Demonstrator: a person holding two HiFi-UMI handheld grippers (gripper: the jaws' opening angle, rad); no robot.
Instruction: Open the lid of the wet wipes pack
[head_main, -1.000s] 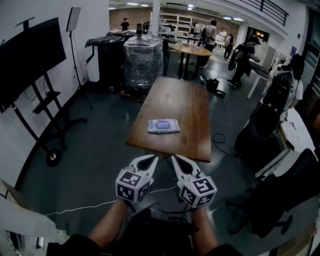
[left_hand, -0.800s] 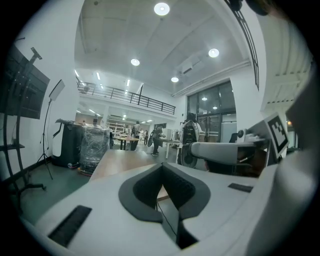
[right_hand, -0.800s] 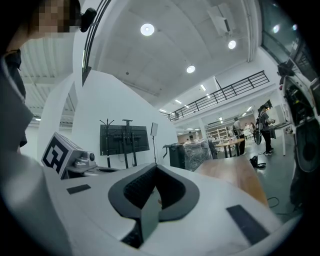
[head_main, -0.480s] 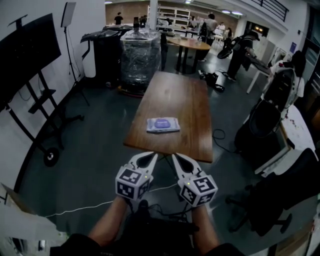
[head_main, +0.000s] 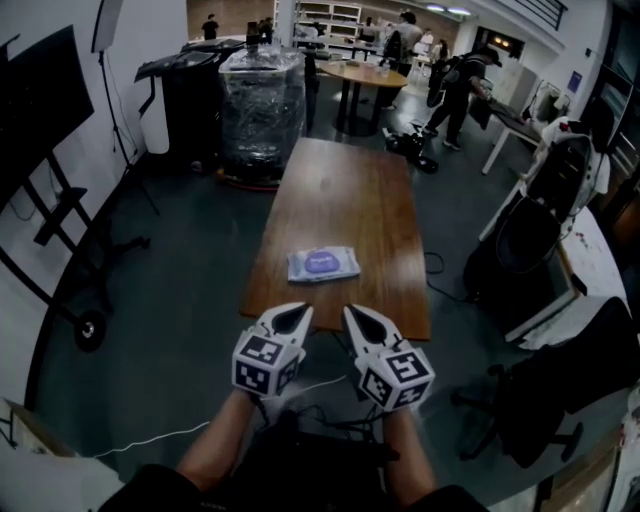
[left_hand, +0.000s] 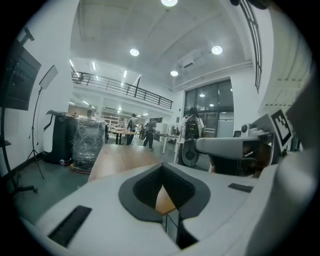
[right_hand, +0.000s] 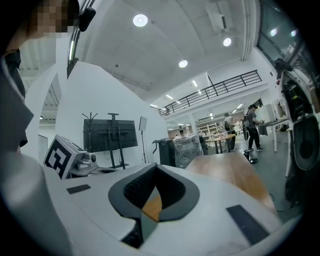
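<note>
The wet wipes pack (head_main: 323, 264), white with a purple lid, lies flat near the front end of a long wooden table (head_main: 345, 190) in the head view. Its lid is down. My left gripper (head_main: 298, 312) and right gripper (head_main: 352, 313) are side by side at the table's near edge, short of the pack and apart from it. Both are shut with nothing between the jaws. In the left gripper view the shut left gripper (left_hand: 162, 170) points along the table top (left_hand: 122, 157). The right gripper (right_hand: 156, 167) also faces the table top (right_hand: 235, 172). Neither gripper view shows the pack.
A plastic-wrapped pallet stack (head_main: 262, 110) and a round table (head_main: 365, 75) stand beyond the table's far end. Black office chairs (head_main: 525, 250) crowd the right side. A screen on a wheeled stand (head_main: 40, 150) is at the left. A white cable (head_main: 150, 435) crosses the floor. People stand far back.
The table and the pack have come closer and lower in the head view. Both grippers have moved forward together, from short of the table to its near edge, still shut.
</note>
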